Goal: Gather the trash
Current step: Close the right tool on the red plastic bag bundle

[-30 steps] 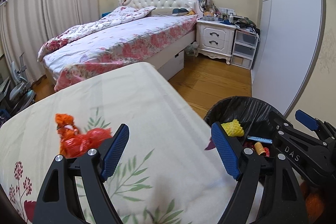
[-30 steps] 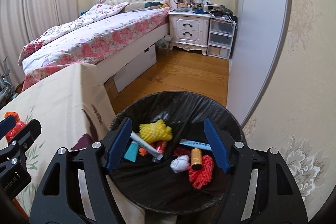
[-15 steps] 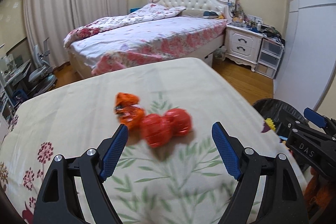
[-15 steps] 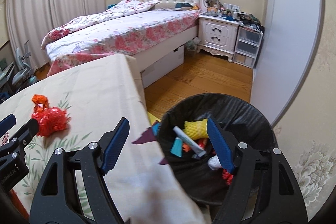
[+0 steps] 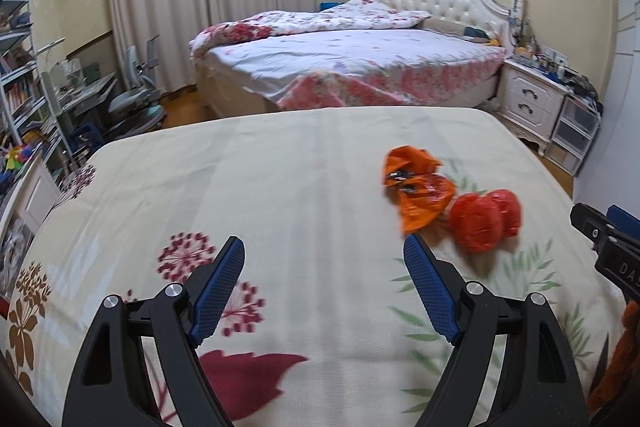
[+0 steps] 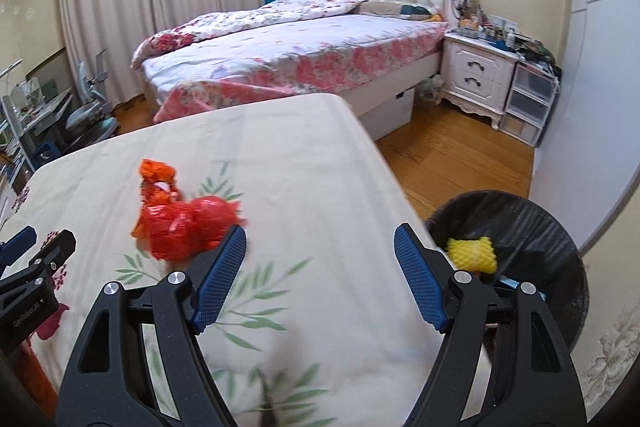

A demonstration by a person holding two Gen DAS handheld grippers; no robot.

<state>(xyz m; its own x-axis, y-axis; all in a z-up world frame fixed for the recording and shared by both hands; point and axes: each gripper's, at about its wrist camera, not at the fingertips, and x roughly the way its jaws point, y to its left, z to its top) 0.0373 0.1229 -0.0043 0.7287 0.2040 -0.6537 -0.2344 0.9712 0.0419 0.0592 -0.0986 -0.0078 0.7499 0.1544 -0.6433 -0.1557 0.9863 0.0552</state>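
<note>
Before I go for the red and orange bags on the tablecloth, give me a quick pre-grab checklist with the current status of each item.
1. Left hand-held gripper open and empty: ok.
2. Right hand-held gripper open and empty: ok.
3. Red bag in view, nothing lying on it: ok.
4. Orange bag centred between either jaws: not ok, off to the side.
5. Black-lined bin within sight, room left: ok.
6. Bags tangled together: cannot tell.

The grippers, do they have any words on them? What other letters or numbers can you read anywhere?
"DAS": white letters on the black body of the right gripper, cut off at the picture's edge.
"GenRobot.AI": small white print on the black body of the left gripper.
Dark print on the orange wrapper: too blurred to read.
Items on the nightstand: too small to read.
</note>
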